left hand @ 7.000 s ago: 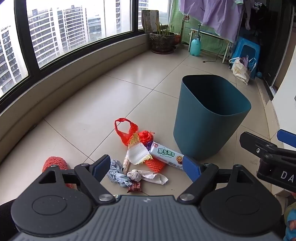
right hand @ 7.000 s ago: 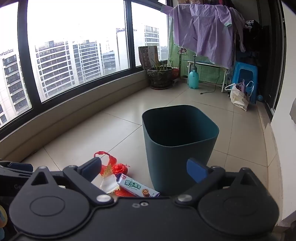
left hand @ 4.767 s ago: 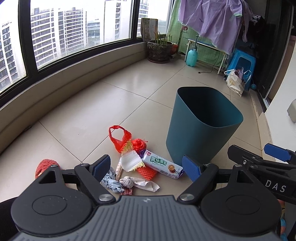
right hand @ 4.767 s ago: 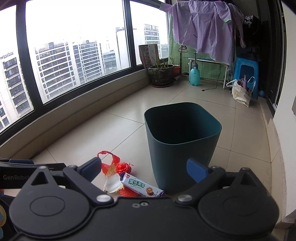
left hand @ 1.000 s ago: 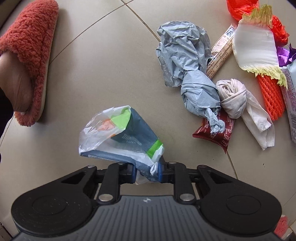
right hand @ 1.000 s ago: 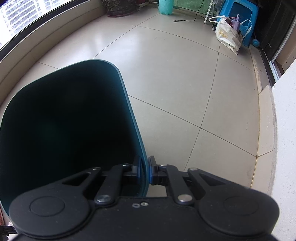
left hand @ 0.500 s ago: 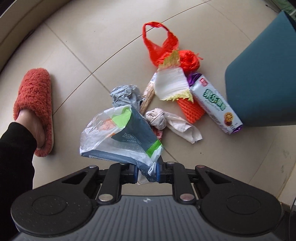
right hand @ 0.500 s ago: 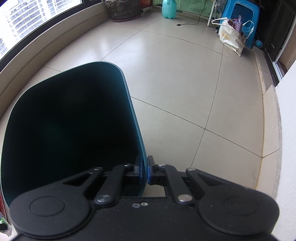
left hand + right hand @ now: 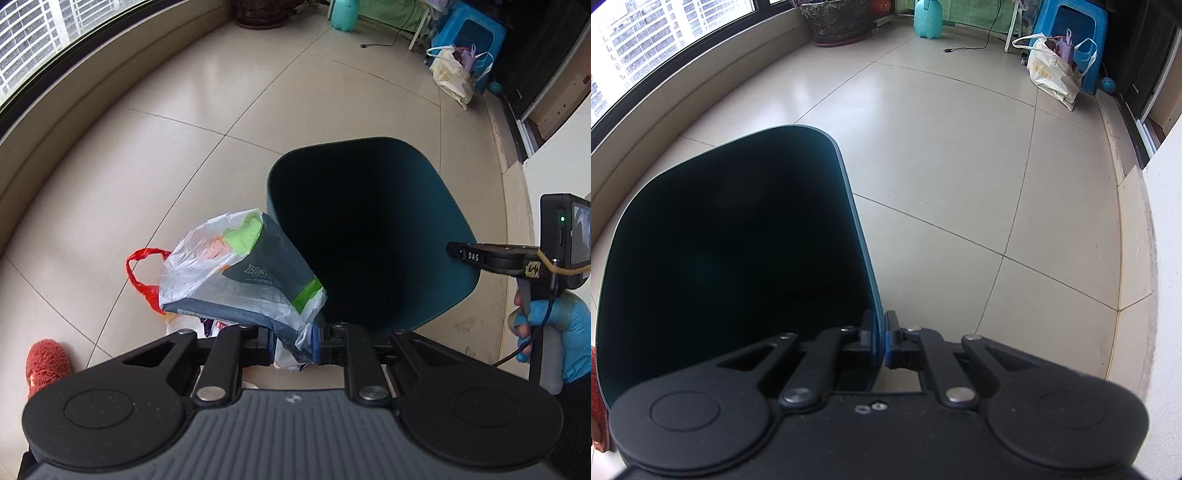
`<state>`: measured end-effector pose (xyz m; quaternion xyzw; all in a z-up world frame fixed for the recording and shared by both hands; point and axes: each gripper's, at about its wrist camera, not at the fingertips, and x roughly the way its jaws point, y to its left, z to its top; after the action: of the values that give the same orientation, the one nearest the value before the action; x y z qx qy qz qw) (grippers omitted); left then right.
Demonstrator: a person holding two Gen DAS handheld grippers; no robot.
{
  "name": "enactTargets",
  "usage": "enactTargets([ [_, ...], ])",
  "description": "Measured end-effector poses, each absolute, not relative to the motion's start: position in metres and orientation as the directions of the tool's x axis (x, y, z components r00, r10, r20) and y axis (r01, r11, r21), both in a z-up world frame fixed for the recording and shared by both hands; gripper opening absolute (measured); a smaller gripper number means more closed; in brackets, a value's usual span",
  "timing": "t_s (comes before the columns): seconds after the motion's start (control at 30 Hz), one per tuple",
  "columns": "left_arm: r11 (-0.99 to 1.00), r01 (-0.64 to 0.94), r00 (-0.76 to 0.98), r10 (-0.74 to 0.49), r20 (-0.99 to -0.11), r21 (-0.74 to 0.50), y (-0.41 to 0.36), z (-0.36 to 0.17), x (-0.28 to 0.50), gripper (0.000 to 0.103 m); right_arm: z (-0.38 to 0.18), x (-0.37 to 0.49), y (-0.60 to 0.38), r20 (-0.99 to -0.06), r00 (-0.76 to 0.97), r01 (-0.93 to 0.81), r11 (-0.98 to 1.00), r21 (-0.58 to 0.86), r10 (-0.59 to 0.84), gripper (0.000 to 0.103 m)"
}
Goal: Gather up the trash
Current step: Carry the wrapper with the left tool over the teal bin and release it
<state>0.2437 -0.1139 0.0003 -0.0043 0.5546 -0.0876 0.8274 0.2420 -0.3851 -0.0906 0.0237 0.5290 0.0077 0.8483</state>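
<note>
My left gripper (image 9: pixel 293 341) is shut on a crumpled clear plastic wrapper (image 9: pixel 240 277) with blue and green print, held in the air beside the near-left rim of the teal trash bin (image 9: pixel 436 310). The bin's dark inside (image 9: pixel 369 229) shows nothing I can make out. My right gripper (image 9: pixel 882 341) is shut on the bin's right rim (image 9: pixel 866 254), one pad inside and one outside; in the left wrist view it (image 9: pixel 456 251) reaches in from the right. A red plastic bag (image 9: pixel 142 273) and other scraps lie on the floor below the wrapper, mostly hidden.
A person's foot in a red fuzzy slipper (image 9: pixel 46 363) stands at the lower left. A blue-gloved hand (image 9: pixel 554 325) holds the right gripper. Far back are a plant pot (image 9: pixel 838 22), a teal spray bottle (image 9: pixel 927 16), a blue stool (image 9: pixel 1071 33) and a white bag (image 9: pixel 1052 75). A white wall (image 9: pixel 1167 258) runs along the right.
My left gripper has risen from the floor with the wrapper and swung right to the bin's rim. The right gripper has stayed clamped on the bin.
</note>
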Motion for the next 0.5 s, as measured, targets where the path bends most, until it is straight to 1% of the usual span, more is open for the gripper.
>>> enactTargets([
  [0.17, 0.976, 0.207, 0.362, -0.142, -0.921, -0.069, -0.165, -0.015, 0.284, 0.017, -0.091, 0.242, -0.385, -0.897, 0.441, 0.011, 0.999, 0.048, 0.038, 0.004],
  [0.3, 0.971, 0.236, 0.348, -0.125, -0.929, -0.043, -0.191, -0.048, 0.310, 0.017, -0.092, 0.243, -0.385, -0.898, 0.437, 0.010, 0.999, 0.050, 0.041, 0.004],
  [0.4, 0.972, 0.232, 0.289, -0.116, -0.950, -0.048, -0.201, -0.079, 0.327, 0.017, -0.092, 0.243, -0.385, -0.899, 0.436, 0.002, 0.999, 0.048, 0.042, 0.003],
  [0.5, 0.966, 0.256, 0.251, -0.092, -0.964, -0.026, -0.211, -0.104, 0.333, 0.017, -0.092, 0.244, -0.386, -0.899, 0.435, 0.006, 0.998, 0.057, 0.049, 0.004],
])
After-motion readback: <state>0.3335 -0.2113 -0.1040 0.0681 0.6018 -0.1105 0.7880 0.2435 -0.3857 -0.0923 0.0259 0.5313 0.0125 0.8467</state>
